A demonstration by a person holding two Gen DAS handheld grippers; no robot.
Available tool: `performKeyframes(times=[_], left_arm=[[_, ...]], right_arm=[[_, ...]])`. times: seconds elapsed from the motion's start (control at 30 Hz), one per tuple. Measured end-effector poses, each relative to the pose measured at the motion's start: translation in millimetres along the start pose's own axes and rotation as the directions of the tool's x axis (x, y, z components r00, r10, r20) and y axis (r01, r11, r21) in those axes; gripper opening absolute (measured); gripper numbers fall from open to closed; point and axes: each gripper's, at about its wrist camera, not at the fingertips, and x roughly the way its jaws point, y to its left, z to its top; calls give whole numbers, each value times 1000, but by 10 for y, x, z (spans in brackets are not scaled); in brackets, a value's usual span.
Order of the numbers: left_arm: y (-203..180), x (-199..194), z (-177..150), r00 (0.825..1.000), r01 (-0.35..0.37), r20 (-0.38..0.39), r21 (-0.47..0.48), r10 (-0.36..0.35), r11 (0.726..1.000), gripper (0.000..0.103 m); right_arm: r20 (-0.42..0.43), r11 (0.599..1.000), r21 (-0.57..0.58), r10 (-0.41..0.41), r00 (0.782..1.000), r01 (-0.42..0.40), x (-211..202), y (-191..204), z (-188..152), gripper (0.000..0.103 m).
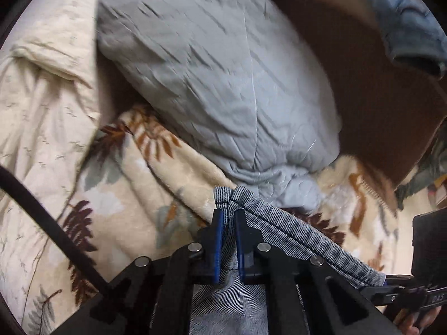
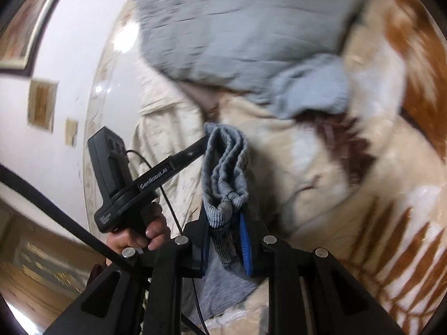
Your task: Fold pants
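The grey knit pants (image 1: pixel 293 234) hang bunched between both grippers, above a bed. My left gripper (image 1: pixel 229 217) is shut on one corner of the pants' edge, and the fabric runs right to the other gripper at the frame's right edge (image 1: pixel 391 287). In the right wrist view my right gripper (image 2: pixel 226 220) is shut on folded layers of the pants (image 2: pixel 226 173). The left gripper (image 2: pixel 205 142) shows there too, pinching the upper end of the same edge, held by a hand (image 2: pixel 139 237). More pants fabric hangs below both grippers.
A cream blanket with brown leaf print (image 1: pixel 134 184) covers the bed. A pale blue-grey quilted duvet (image 1: pixel 212 64) lies bunched behind the pants. A brown headboard (image 1: pixel 363 78) with blue denim (image 1: pixel 410 25) over it stands at right. A black cable (image 1: pixel 47 217) crosses at left.
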Motion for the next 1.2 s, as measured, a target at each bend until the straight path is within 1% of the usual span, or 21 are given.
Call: performKeyframes(times=[0.1,0.13,0.27,0.37,0.5,0.57,0.6,0.67,0.7,0.77,0.8,0.83,0.87,0.9,0.93,0.97,1.0,1.03,1.1,1.13,1.2], left_arm=[[131,-357,-165,998,12,70,-30,-10,999,9],[118,-375,-211,996,14,85,-37,-11,999,9],[343,-730,-535,989,27,148,-80,-15,996,9],[531,-900,-815,988,19,155,-104,-2,994,9],[802,-1054,-1215,990,-5,141,-162,28,987,9],[984,-1155,-1435,990,-33,125,-214,61,976,9],[1093,-1216,-1562,990,-40,118,-249,71,968,9],[1217,-1302,-1740,990,-63,100,-291,96,955,9],[1266,-1359,-1829,990,-76,94,-310,110,948,9],[1306,-1453,-1950,988,-85,93,-332,122,940,9],[1303,-1502,-2004,987,-89,94,-339,128,937,9],[1287,-1547,-2054,987,-93,95,-347,133,933,9],[1253,-1585,-2092,987,-89,97,-353,131,931,9],[1188,-1613,-2110,987,-90,96,-350,131,932,9],[1124,-1638,-2122,987,-92,95,-342,132,935,9],[1041,-1661,-2119,987,-90,93,-333,127,939,9],[942,-1682,-2117,989,-83,91,-321,118,943,9],[793,-1679,-2107,990,-71,92,-304,103,950,9],[566,-1683,-2097,991,-61,101,-277,92,959,9],[425,-1665,-2082,991,-50,109,-271,82,961,10],[209,-1598,-2065,992,-20,112,-266,52,964,10]], right_arm=[[-8,997,-76,19,1000,-20,33,257,-96,19],[-20,994,-103,22,1000,-24,71,357,-152,19],[-77,983,-181,20,997,-34,210,620,-376,18],[-116,963,-269,-7,993,-24,326,812,-577,18],[-213,936,-350,-57,975,-22,538,953,-889,18],[-272,922,-387,-97,957,-17,698,990,-1092,18],[-313,911,-411,-125,941,-16,804,1007,-1216,18],[-359,894,-449,-175,917,-5,955,1022,-1424,18],[-383,886,-464,-201,902,0,1027,1021,-1510,21],[-466,869,-494,-262,845,-3,1225,1009,-1700,29],[-490,867,-498,-278,826,-4,1275,1003,-1751,33],[-509,869,-494,-280,814,-10,1298,1007,-1777,39],[-532,878,-478,-258,807,-34,1288,1025,-1762,39],[-561,892,-446,-218,799,-69,1261,1036,-1719,41],[-569,904,-417,-182,802,-91,1228,1033,-1658,41],[-560,912,-398,-156,814,-99,1194,1019,-1576,42],[-542,917,-387,-139,829,-99,1146,1008,-1504,44],[-512,921,-380,-131,849,-87,1085,991,-1416,45],[-429,937,-345,-101,898,-60,925,913,-1206,45],[-402,947,-318,-86,912,-51,879,875,-1122,45],[-356,965,-261,-63,932,-34,811,787,-983,45]])
